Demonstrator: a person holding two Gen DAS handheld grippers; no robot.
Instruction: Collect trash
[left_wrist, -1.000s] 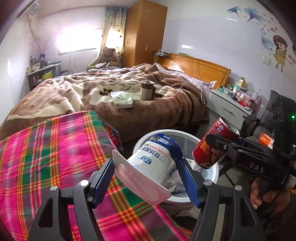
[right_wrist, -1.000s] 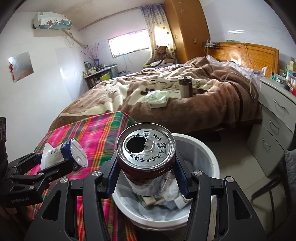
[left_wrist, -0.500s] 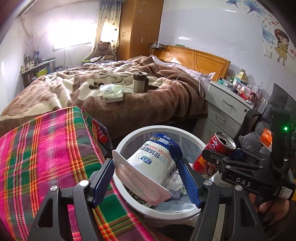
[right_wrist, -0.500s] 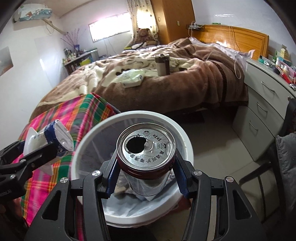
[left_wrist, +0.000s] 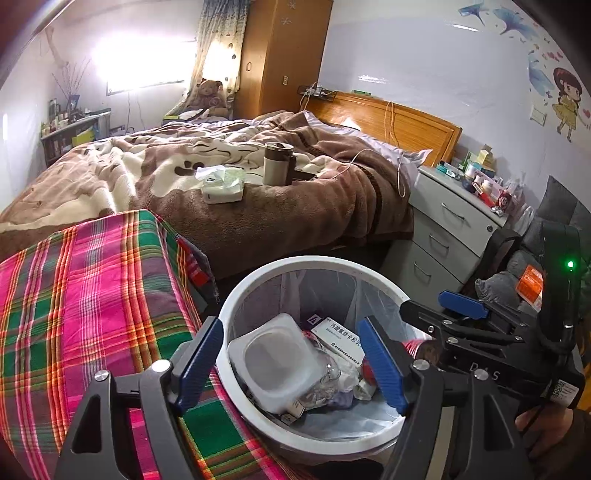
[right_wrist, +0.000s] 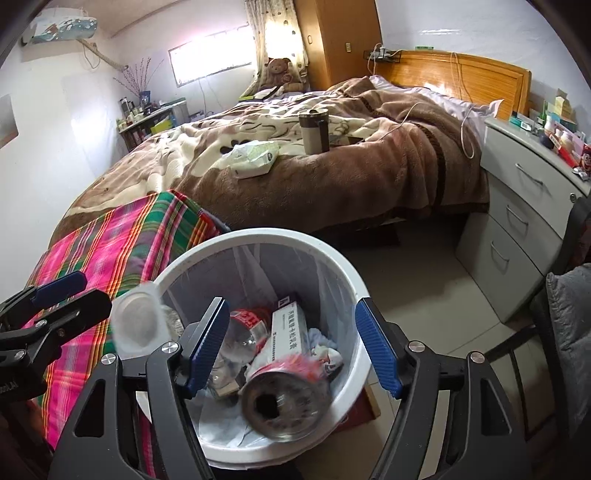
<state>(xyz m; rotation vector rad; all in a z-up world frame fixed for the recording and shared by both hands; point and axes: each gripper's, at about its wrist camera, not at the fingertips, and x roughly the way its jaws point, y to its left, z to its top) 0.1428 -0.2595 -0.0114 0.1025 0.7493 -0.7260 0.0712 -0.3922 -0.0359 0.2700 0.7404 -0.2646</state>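
Both tongs hang spread over the white bin, jaws just opened: left tongs clear of the yogurt cup, right tongs clear of the blurred red can, both inside the bin.

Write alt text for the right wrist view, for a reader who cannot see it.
The right gripper, its jaws just opened and empty, hangs over a white trash bin where a red drink can drops blurred among a medicine box and other rubbish. At left, the left gripper is open with a yogurt cup falling beside it. Behind is a bed.
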